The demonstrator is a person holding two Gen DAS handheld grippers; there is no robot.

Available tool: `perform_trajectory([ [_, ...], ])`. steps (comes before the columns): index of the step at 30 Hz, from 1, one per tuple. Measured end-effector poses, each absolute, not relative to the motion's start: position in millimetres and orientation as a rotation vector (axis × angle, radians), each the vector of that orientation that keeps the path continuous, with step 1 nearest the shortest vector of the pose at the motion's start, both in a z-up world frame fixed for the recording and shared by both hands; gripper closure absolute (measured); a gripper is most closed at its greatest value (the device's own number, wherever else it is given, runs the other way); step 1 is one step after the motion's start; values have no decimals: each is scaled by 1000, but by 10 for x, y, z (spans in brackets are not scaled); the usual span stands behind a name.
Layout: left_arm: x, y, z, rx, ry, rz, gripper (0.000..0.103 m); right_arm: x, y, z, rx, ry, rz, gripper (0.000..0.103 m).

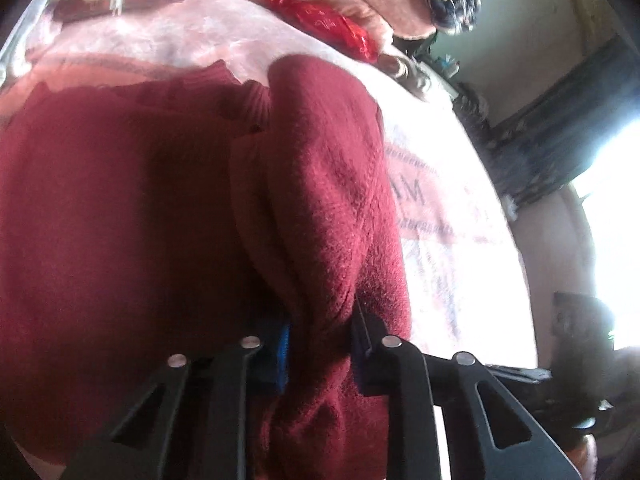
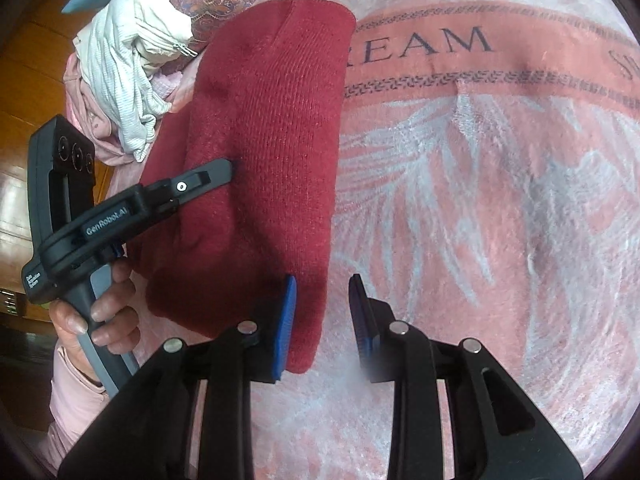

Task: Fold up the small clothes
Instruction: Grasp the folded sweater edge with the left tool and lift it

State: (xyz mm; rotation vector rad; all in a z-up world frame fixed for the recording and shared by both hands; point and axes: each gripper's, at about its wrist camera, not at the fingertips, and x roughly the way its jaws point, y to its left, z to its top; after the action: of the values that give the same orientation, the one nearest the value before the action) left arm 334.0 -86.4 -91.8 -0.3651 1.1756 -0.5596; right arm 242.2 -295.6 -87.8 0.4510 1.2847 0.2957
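Dark red knitted sweater (image 2: pixel 264 152) spread on a pink patterned blanket (image 2: pixel 480 200), partly folded, long straight edge running near to far along its right side. Left gripper (image 1: pixel 320 336) pinching a bunched ridge of the sweater between its jaws, blue pads pressed into the knit on both sides, fabric pulled up into a fold running away toward the ribbed collar (image 1: pixel 252 100). In the right wrist view, left gripper (image 2: pixel 228 168) reaching in from the left over the sweater, held by a hand (image 2: pixel 100 312) in a pale pink sleeve (image 2: pixel 68 392). Right gripper (image 2: pixel 324 320) low at the near right corner of the sweater, jaws parted a little; left pad over the sweater's edge, right pad over bare blanket, nothing clamped. Heap of white and pink clothes (image 2: pixel 124 80) at the far left, beside the sweater. Red shiny wrapper (image 1: pixel 324 20) on the blanket beyond the collar. Printed lettering (image 2: pixel 420 46) across the blanket's band, far right of the sweater.
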Motion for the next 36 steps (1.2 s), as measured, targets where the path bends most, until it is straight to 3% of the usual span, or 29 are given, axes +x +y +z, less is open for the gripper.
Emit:
perform_trajectory([
  [11,3335,-154,-486,-394,1080,-571,83,2607,-2634,-858,454,1266,356,71],
  [18,3440,747,-276,-402,1033,-483,83,2705,-2257,-868,437,1262,445,68],
  [27,3521,1266,-833,-330,1121,-364,82,2754,-1804,-1011,370,1316,480,66],
  [33,3446,1209,-935,-243,1107,-345,75,2802,-1744,-1114,358,1347,453,66],
  [36,3370,1233,-838,-228,1102,-317,60,2781,-1825,-1061,386,1338,468,66],
])
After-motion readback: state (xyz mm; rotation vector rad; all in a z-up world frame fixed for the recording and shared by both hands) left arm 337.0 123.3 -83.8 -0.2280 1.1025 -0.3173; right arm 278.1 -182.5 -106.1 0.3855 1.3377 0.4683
